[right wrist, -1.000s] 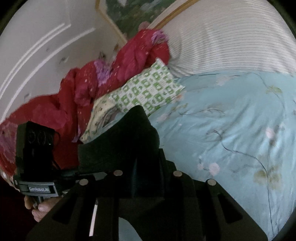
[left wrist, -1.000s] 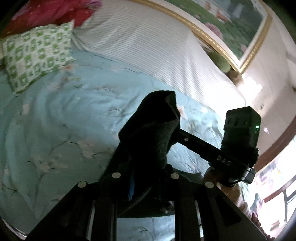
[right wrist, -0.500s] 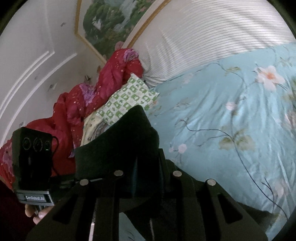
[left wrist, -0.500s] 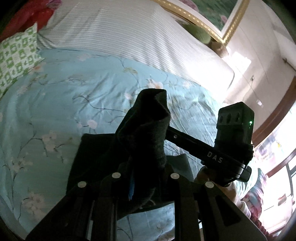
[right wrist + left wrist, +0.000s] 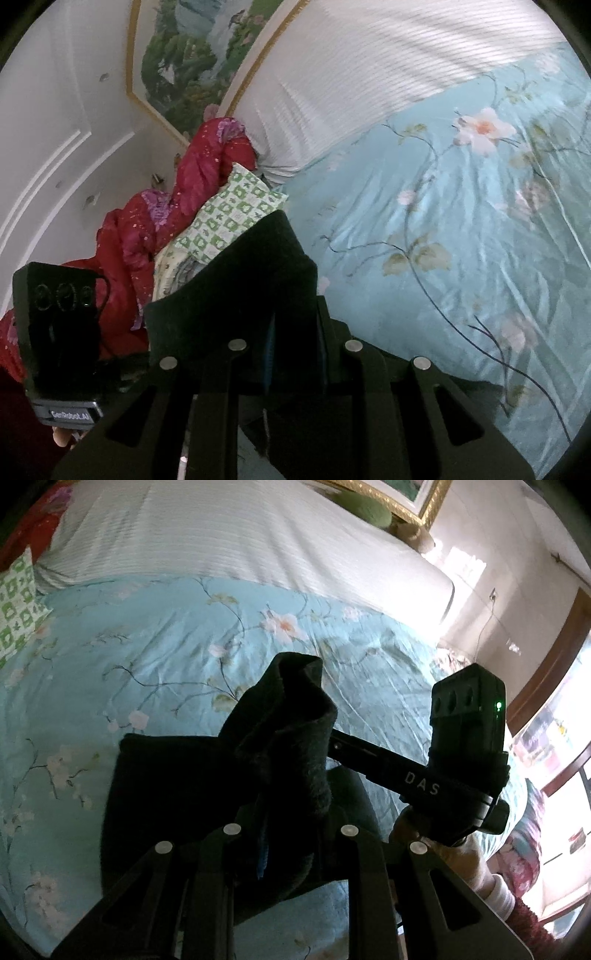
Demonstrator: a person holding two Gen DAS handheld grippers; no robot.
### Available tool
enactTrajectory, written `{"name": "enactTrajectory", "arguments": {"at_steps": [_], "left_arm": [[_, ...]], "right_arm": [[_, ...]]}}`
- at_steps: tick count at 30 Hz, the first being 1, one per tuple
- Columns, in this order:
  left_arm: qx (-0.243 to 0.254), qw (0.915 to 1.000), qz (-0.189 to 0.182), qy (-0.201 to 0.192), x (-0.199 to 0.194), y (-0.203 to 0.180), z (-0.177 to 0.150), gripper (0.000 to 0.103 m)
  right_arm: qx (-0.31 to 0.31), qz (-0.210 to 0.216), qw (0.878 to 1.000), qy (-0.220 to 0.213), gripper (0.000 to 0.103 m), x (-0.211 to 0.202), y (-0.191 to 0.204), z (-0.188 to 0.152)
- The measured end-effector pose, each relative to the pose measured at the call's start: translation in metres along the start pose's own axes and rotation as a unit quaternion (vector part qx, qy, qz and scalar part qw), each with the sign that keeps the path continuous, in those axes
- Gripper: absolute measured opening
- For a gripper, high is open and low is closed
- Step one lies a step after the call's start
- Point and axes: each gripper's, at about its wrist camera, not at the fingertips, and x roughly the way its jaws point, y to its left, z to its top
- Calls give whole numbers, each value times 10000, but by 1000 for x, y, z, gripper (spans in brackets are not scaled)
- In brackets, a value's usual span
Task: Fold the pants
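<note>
Both claws are clamped down on the pants: our left claw (image 5: pixel 291 812) has its fingers drawn together on a bunched wad of the dark cloth, which pokes up past the fingertips, and our right claw (image 5: pixel 291 332) pinches a flatter fold of the same garment, its peak standing above the fingers. Neither shows any open gap that we can see; the cloth fills what space there is between the fingers.

We hold the pants (image 5: pixel 177 786) over the bed (image 5: pixel 166 646), with its pale blue floral cover. In the left view a broad dark panel spreads below and to the left of the claw and looks to lie on the cover, while the gripped edge is lifted clear. The other claw's body and the hand holding it show at the right of that view.

We judge the cloth soft, limp and fairly thick, with a slightly fuzzy nap, so it should not slip from a firm pinch. It will sag wherever we leave it unsupported. We would take hold at corners or along an edge, both claws well apart, to keep the fold line taut
</note>
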Motion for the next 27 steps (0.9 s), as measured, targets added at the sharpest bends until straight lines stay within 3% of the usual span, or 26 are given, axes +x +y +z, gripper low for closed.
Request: {"name": "enactTrajectory", "arguments": {"at_steps": [20, 25, 27], "left_arm": [[471, 9979, -68, 448, 41, -29, -22, 18], [563, 9967, -177, 558, 43, -32, -28, 27], [585, 9959, -294, 617, 42, -32, -31, 36]], "right_arm": [[286, -596, 9978, -66, 18, -35, -24, -24], [651, -779, 9946, -237, 18, -54, -29, -33], [764, -845, 9930, -309, 18, -60, -30, -36]]}}
